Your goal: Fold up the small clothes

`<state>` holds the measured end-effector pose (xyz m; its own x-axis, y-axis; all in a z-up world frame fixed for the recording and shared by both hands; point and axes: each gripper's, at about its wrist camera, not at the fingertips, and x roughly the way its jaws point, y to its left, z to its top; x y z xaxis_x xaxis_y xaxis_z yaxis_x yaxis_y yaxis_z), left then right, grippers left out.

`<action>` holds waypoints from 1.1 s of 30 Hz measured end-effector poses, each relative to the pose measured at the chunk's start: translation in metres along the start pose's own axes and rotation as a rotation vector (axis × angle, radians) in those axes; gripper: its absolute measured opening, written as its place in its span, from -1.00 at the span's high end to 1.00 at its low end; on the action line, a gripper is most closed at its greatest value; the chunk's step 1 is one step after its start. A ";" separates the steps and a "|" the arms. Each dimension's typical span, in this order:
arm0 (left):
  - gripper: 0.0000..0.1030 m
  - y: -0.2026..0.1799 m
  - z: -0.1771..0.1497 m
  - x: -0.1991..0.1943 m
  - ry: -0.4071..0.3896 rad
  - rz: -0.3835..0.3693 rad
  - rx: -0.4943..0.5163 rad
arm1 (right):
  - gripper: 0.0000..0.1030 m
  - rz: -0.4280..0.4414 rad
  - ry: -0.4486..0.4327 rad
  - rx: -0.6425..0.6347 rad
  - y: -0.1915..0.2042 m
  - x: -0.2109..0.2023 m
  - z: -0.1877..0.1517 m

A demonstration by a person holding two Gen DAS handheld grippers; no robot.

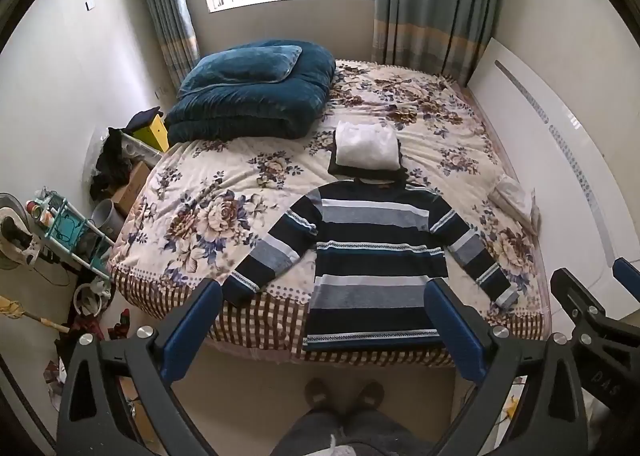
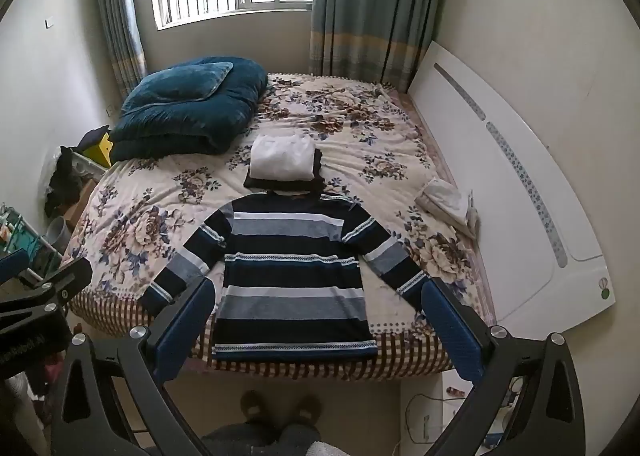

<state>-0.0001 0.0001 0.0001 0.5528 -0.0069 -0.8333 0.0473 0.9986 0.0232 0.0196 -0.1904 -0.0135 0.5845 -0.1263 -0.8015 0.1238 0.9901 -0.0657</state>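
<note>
A striped sweater [image 1: 376, 256] [image 2: 292, 272] in navy, grey and white lies flat on the floral bed [image 1: 224, 192] [image 2: 372, 132], sleeves spread, hem at the near edge. Just beyond its collar sits a folded stack, a white garment [image 1: 366, 150] [image 2: 282, 162] on a dark one. My left gripper [image 1: 324, 320] hangs open above the bed's near edge, nothing between its blue pads. My right gripper [image 2: 316, 320] is open too, high over the sweater's hem. The right gripper's finger [image 1: 588, 316] shows at the left wrist view's right edge.
A folded teal quilt [image 1: 252, 96] [image 2: 188, 108] with a pillow fills the bed's far left corner. A crumpled white cloth [image 1: 516, 200] [image 2: 448, 204] lies near the white headboard [image 2: 520, 192] on the right. Clutter and a rack [image 1: 68, 232] crowd the floor left of the bed. A person's feet [image 1: 344, 396] stand below.
</note>
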 end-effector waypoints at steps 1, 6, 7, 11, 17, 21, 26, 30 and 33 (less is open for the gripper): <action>-1.00 0.000 0.000 0.000 0.000 -0.002 -0.001 | -1.00 0.006 -0.002 0.003 0.000 0.000 0.000; -1.00 0.001 0.001 0.000 0.002 -0.001 -0.003 | -1.00 0.005 -0.004 0.002 0.001 -0.001 0.002; -1.00 0.001 0.001 0.000 0.003 -0.001 -0.001 | -1.00 0.010 -0.006 0.005 0.000 -0.001 0.002; -1.00 0.000 0.000 0.000 -0.001 -0.004 -0.004 | -1.00 0.010 -0.011 0.005 0.000 -0.002 0.005; -1.00 0.000 0.000 0.000 -0.006 -0.004 -0.005 | -1.00 0.008 -0.015 0.005 0.000 -0.002 0.006; -1.00 0.000 0.000 0.000 -0.007 -0.005 -0.005 | -1.00 0.008 -0.018 0.005 0.001 -0.003 0.011; -1.00 0.000 0.000 0.000 -0.007 -0.006 -0.005 | -1.00 0.008 -0.021 0.004 0.000 -0.004 0.014; -1.00 0.001 0.000 0.000 -0.009 -0.008 -0.007 | -1.00 0.010 -0.024 -0.002 0.003 -0.005 0.028; -1.00 0.001 0.000 0.000 -0.009 -0.009 -0.007 | -1.00 0.010 -0.027 -0.006 0.004 -0.006 0.035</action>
<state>-0.0002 0.0008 -0.0003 0.5602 -0.0159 -0.8282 0.0459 0.9989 0.0119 0.0442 -0.1873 0.0118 0.6074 -0.1182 -0.7856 0.1136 0.9916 -0.0614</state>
